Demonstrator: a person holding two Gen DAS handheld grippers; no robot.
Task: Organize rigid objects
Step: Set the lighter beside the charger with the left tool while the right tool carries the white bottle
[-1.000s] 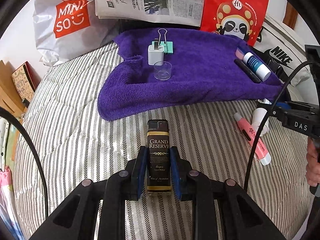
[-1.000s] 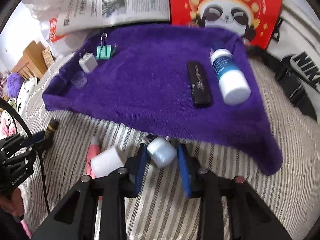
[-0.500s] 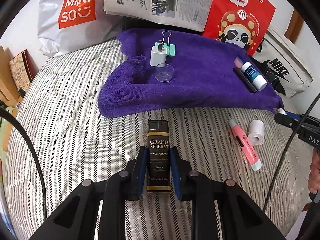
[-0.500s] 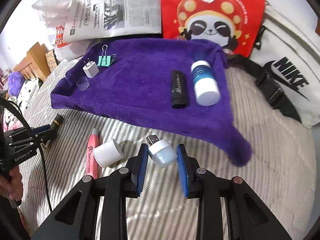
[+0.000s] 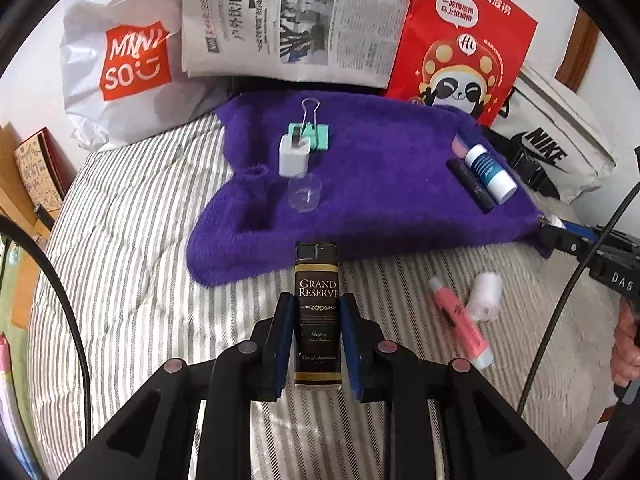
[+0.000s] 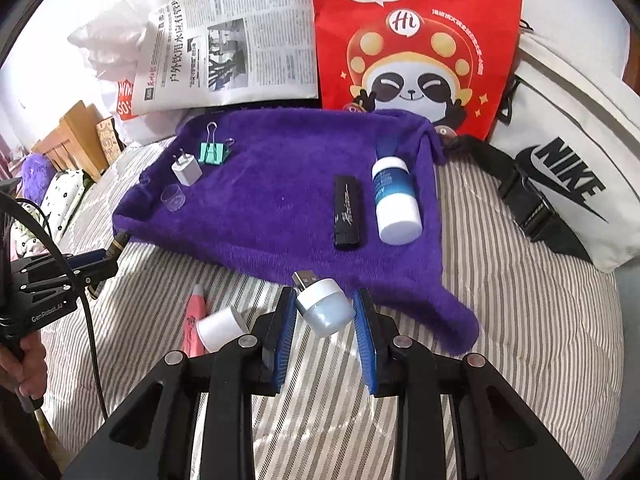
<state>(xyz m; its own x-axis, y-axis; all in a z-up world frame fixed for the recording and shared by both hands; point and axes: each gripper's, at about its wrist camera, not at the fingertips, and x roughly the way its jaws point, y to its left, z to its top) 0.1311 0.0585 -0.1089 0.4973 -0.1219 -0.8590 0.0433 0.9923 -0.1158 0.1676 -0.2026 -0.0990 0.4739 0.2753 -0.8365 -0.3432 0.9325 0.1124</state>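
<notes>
My left gripper (image 5: 316, 300) is shut on a black and gold lighter (image 5: 317, 312) marked Grand Reserve, held above the striped bed just short of the purple towel (image 5: 380, 168). My right gripper (image 6: 325, 300) is shut on a small white USB lamp (image 6: 324, 310), held near the towel's (image 6: 280, 200) front edge. On the towel lie a white charger plug (image 5: 294, 156), a teal binder clip (image 5: 314, 130), a clear cup (image 5: 304, 193), a black stick (image 6: 347, 212) and a blue and white bottle (image 6: 394, 200).
A pink marker (image 5: 460, 320) and a white roll (image 5: 486, 296) lie on the striped bed (image 5: 132, 260) in front of the towel. A Miniso bag (image 5: 124, 60), a newspaper (image 5: 296, 20), a red panda bag (image 6: 416, 40) and a white Nike bag (image 6: 568, 184) stand behind.
Both grippers have pulled back and risen, each keeping its object. The right gripper lifted the USB lamp off the bed, leaving the marker and roll behind.
</notes>
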